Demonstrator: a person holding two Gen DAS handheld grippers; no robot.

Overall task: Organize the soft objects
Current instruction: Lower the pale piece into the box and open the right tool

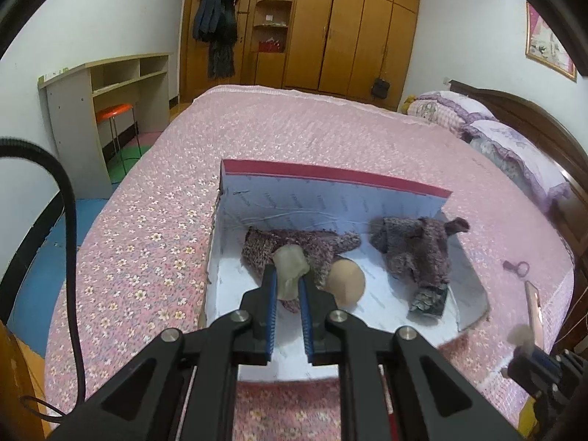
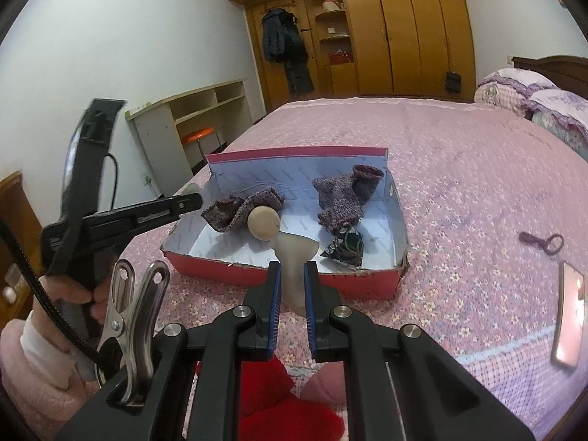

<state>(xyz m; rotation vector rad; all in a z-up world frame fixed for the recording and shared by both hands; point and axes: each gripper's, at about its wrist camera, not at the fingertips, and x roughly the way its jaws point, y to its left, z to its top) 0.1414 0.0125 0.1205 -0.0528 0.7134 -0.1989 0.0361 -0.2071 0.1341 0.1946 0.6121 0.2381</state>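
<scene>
A red cardboard box [image 1: 330, 174] with a white inside lies on the bed; it also shows in the right wrist view [image 2: 279, 273]. In it lie two purple knitted pieces [image 1: 308, 248] [image 1: 415, 250], a tan ball [image 1: 347, 283] and a small dark patterned item [image 1: 428, 299]. My left gripper [image 1: 288, 275] hovers over the box's near left part, its translucent-tipped fingers close together with nothing between them. My right gripper [image 2: 293, 268] is in front of the box's near wall, fingers likewise close and empty. The left gripper [image 2: 191, 198] shows over the box's left corner.
A phone [image 2: 567, 310] and a purple hair tie [image 2: 544, 244] lie on the pink floral bedspread [image 2: 459, 154] right of the box. Something red [image 2: 279, 404] lies below my right gripper. Pillows [image 2: 514, 90], a wardrobe [image 2: 397, 29] and a desk with an orange stool [image 2: 196, 136] stand beyond.
</scene>
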